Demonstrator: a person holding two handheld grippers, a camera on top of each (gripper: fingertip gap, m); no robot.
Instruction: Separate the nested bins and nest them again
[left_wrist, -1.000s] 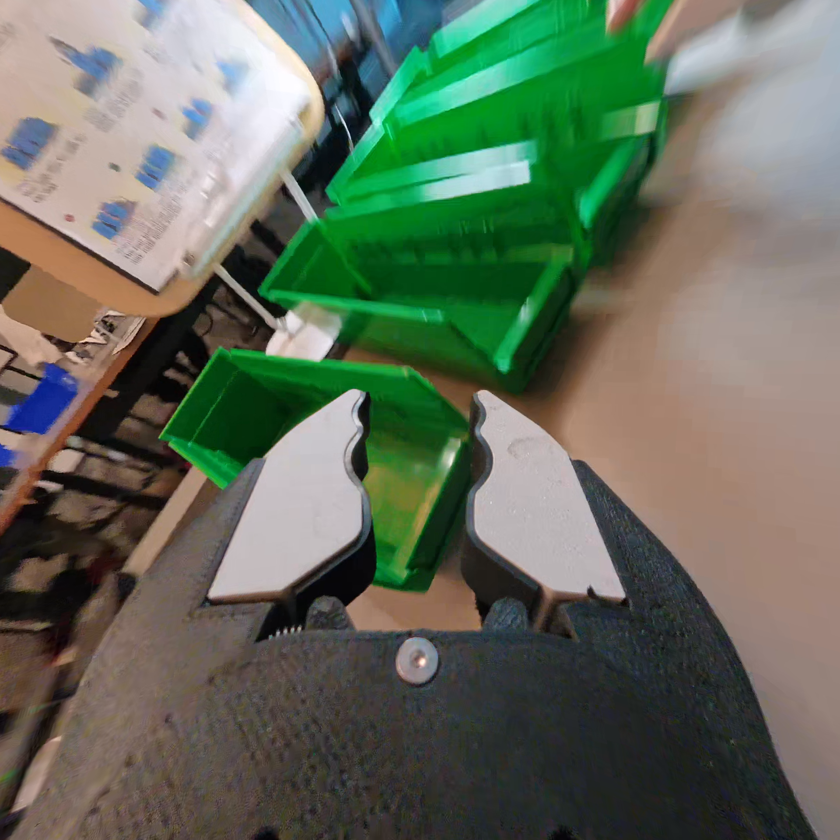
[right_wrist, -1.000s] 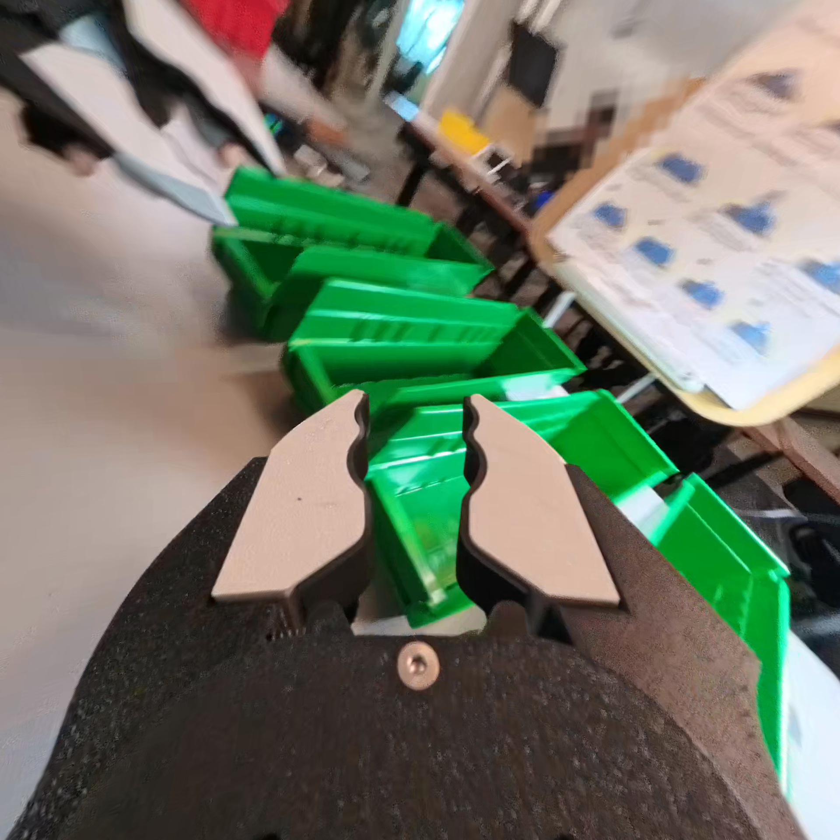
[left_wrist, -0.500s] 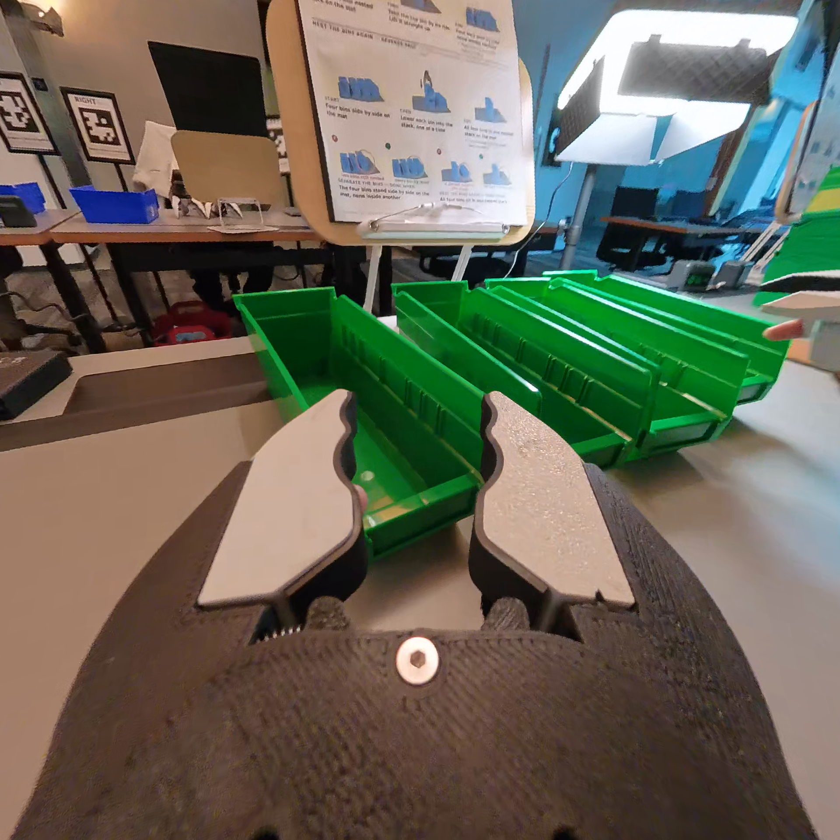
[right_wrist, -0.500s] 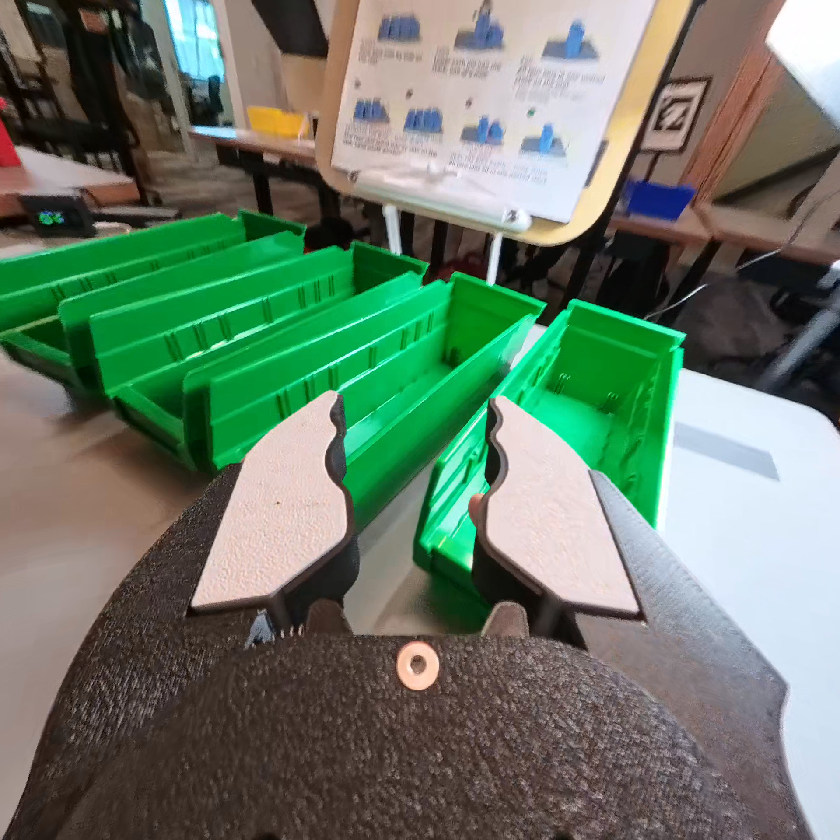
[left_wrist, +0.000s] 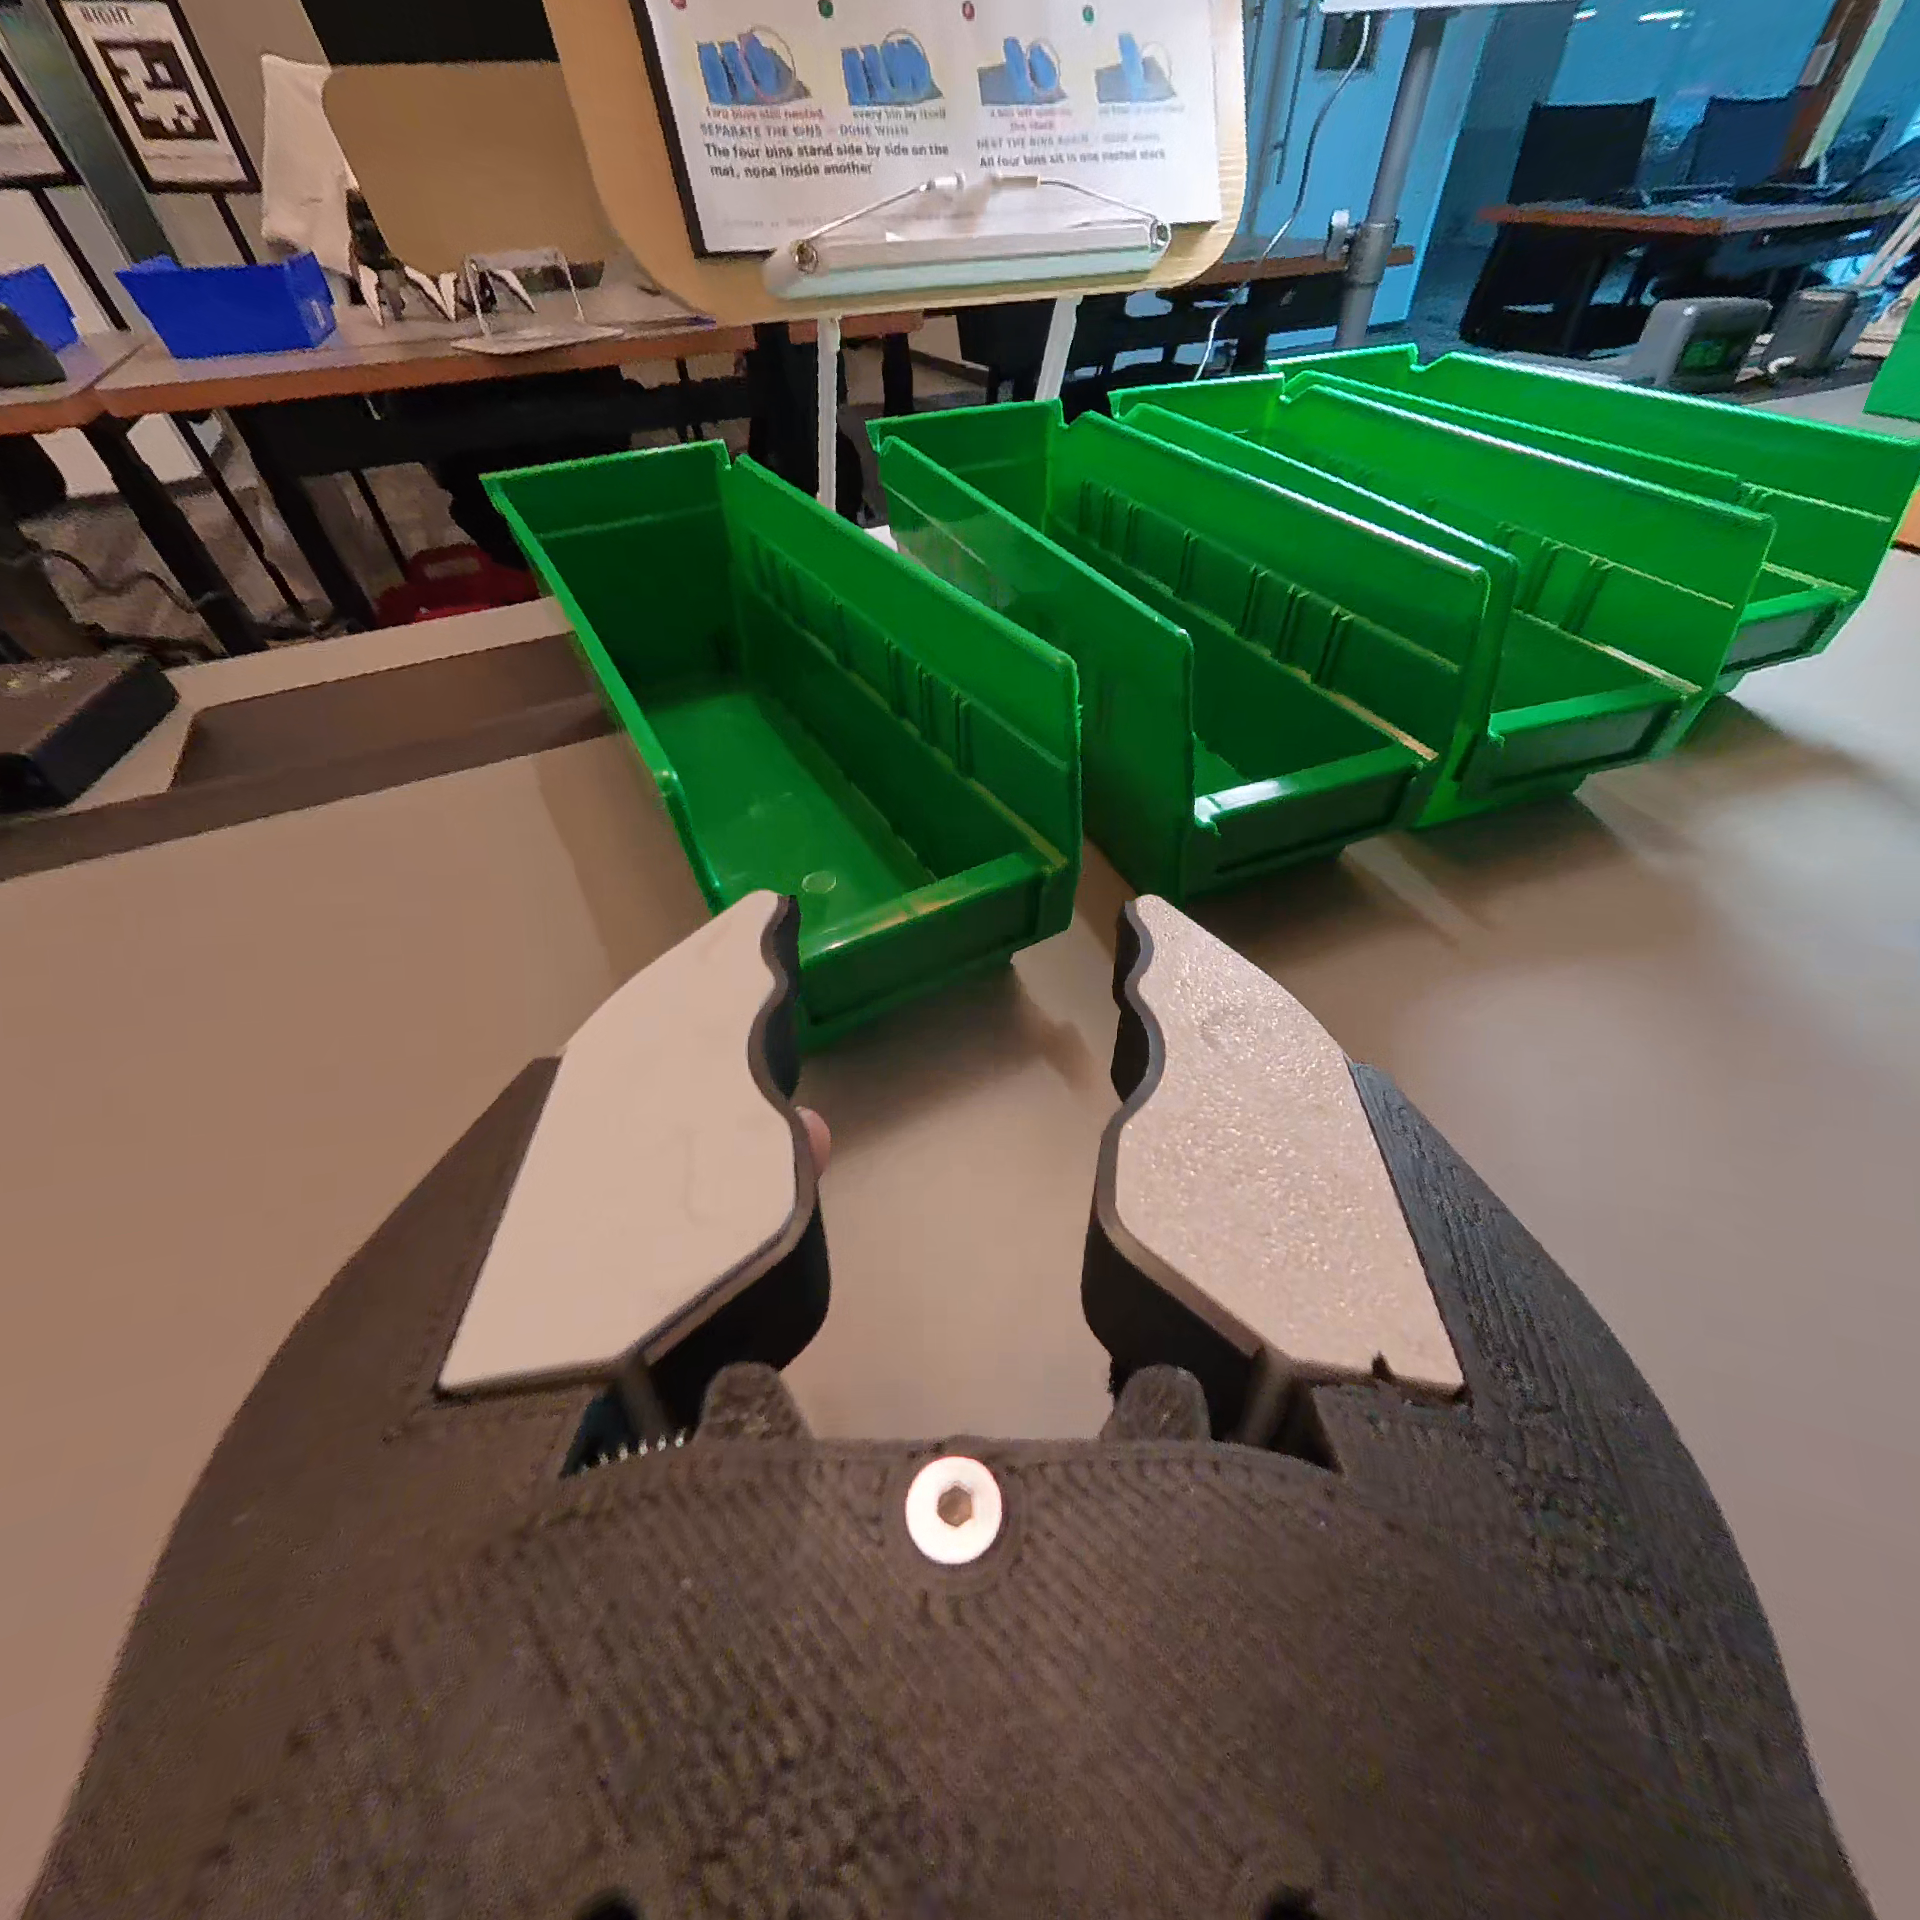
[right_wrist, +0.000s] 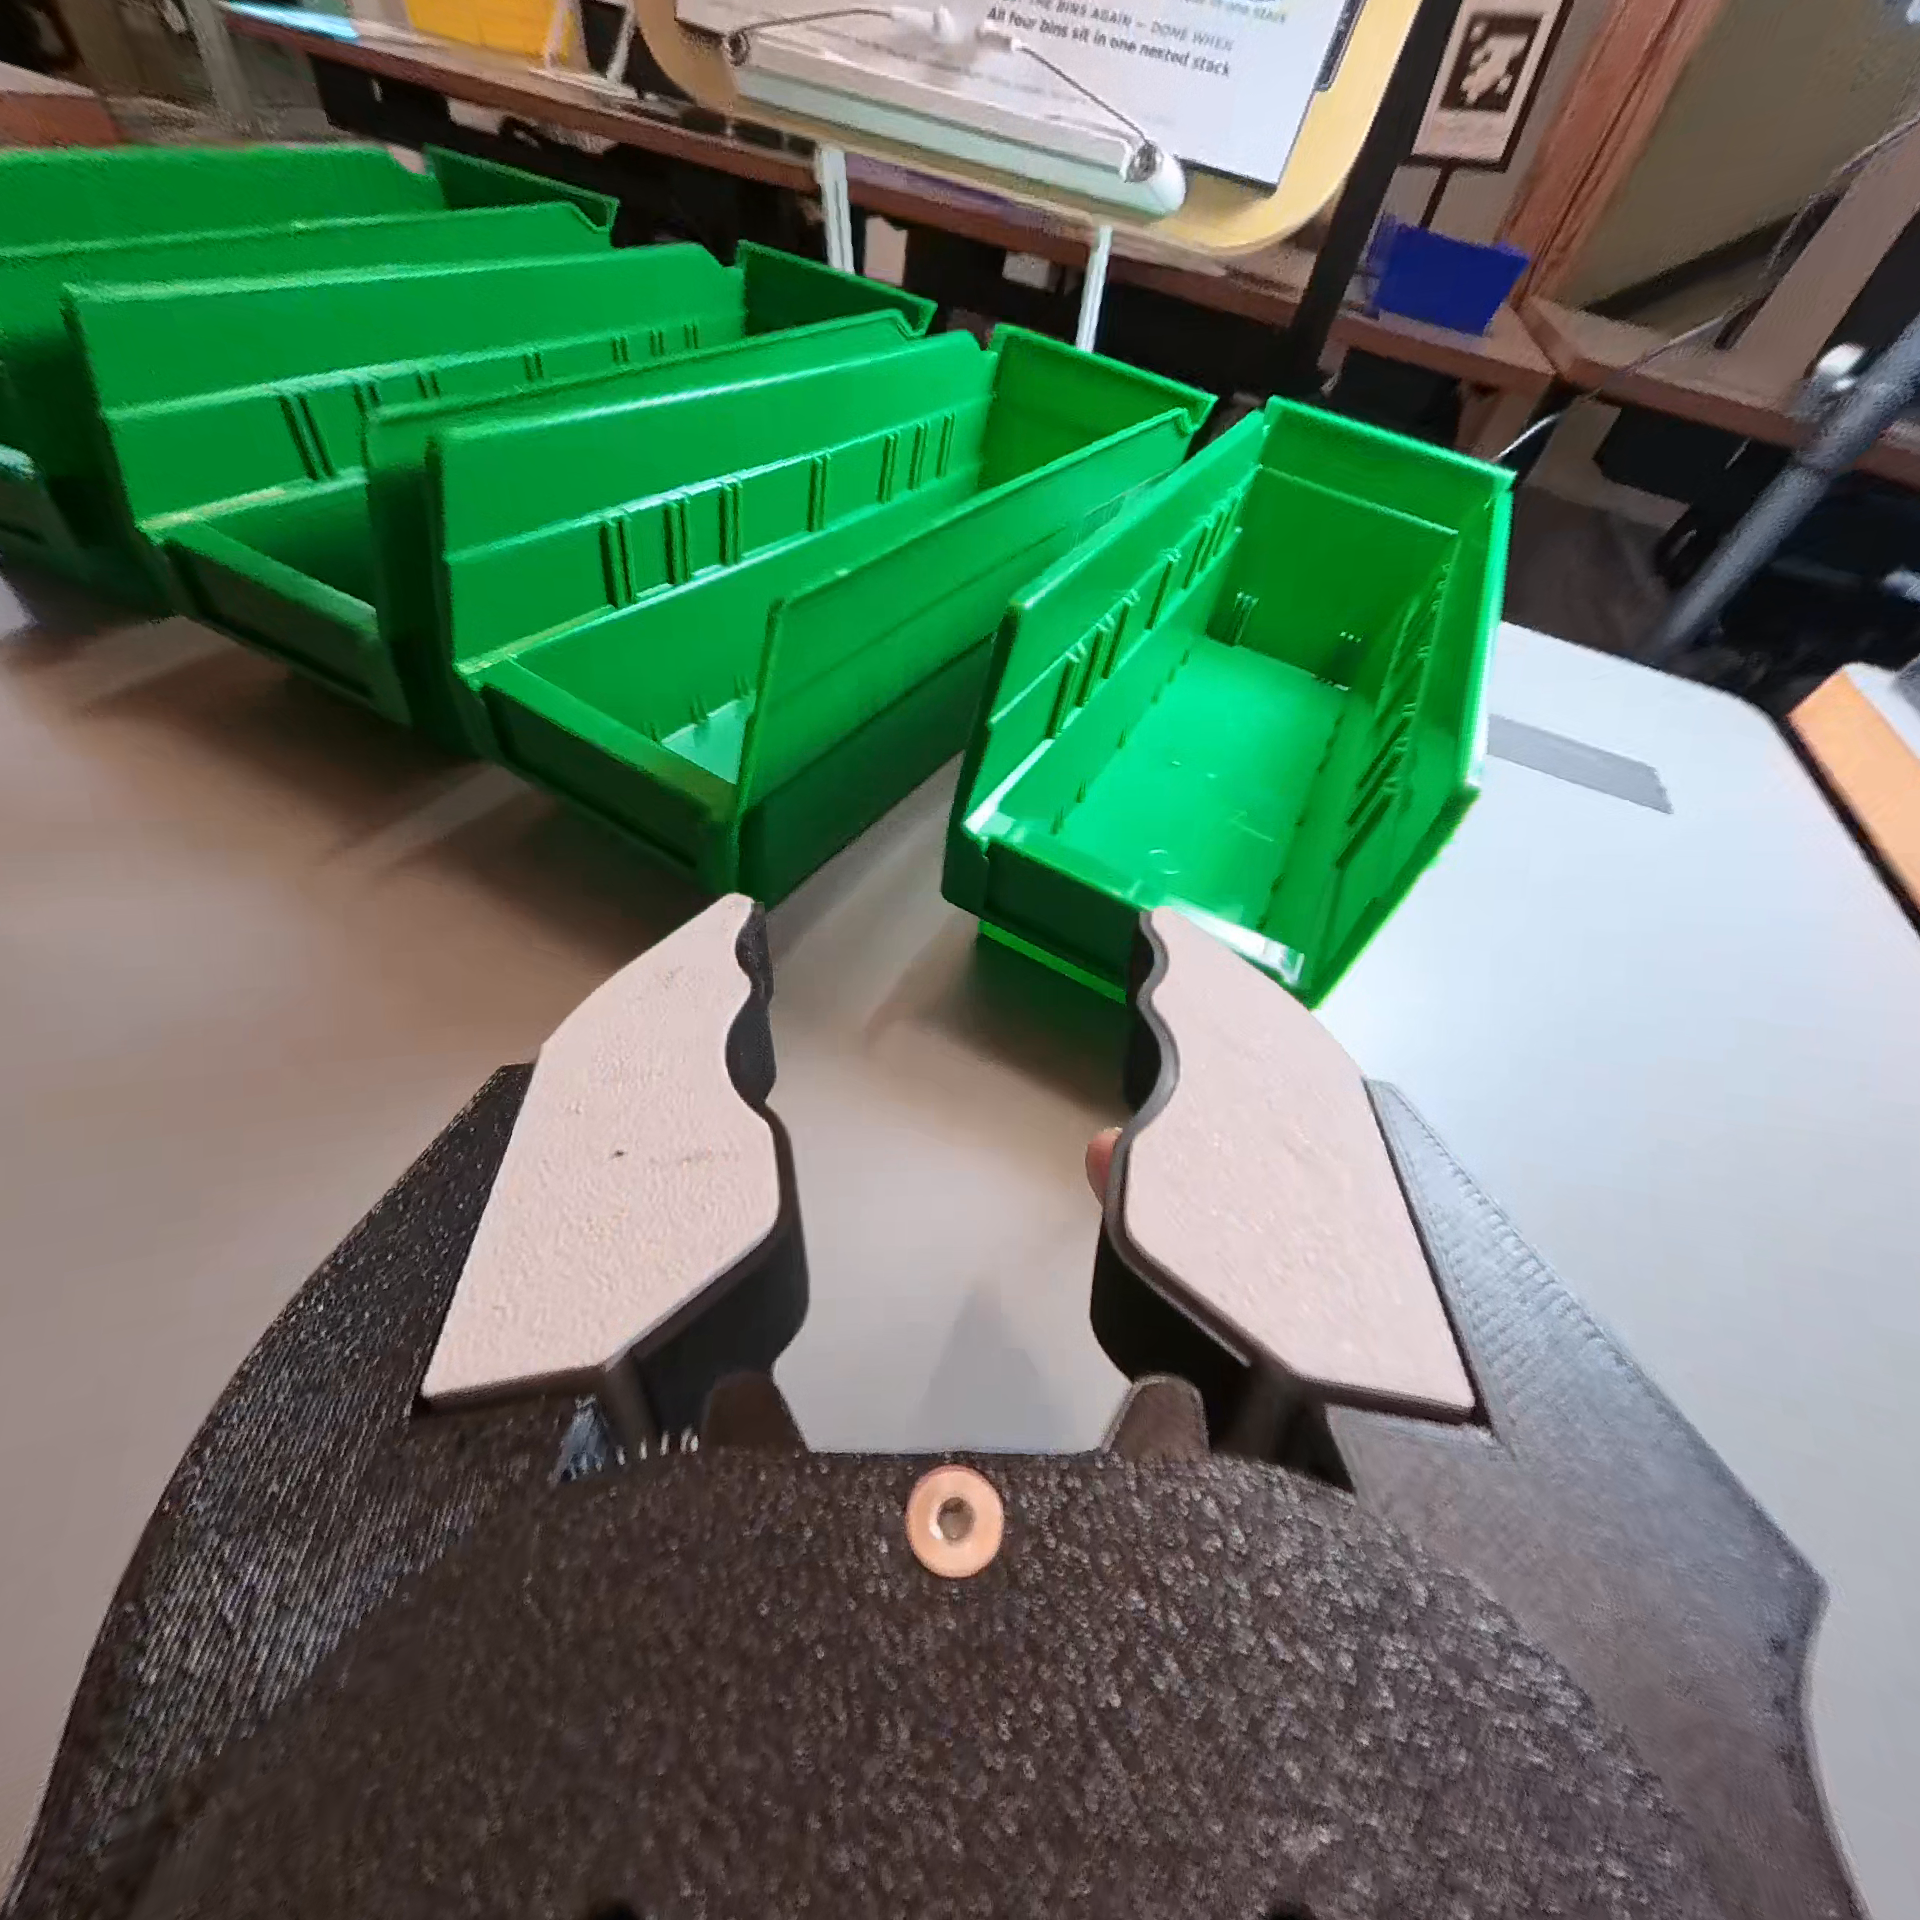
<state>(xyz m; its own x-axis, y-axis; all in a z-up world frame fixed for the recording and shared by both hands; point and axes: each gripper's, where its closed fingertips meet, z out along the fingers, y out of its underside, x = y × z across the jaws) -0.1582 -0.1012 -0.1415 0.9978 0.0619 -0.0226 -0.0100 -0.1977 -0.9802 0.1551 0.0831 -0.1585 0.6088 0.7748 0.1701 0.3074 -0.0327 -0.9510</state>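
Several green open bins stand side by side on the grey table, none inside another. In the left wrist view the leftmost bin (left_wrist: 790, 717) lies just ahead of my left gripper (left_wrist: 951, 914), with a second bin (left_wrist: 1205, 675) and others (left_wrist: 1538, 613) to its right. My left gripper is open and empty, a short way back from that bin's front lip. In the right wrist view the rightmost bin (right_wrist: 1236, 717) lies just ahead of my right gripper (right_wrist: 945, 920), with a neighbouring bin (right_wrist: 717, 592) to its left. My right gripper is open and empty.
A clipboard stand with an instruction sheet (left_wrist: 935, 135) stands behind the bins. Blue bins (left_wrist: 229, 301) sit on a back table. A black device (left_wrist: 73, 717) lies past the table's left edge. Grey tape (right_wrist: 1579, 774) marks the table at the right.
Both views have swung from a tilted, blurred look over the bins to level. Both grippers have drawn back from the bins' front ends and their jaws stand wider apart.
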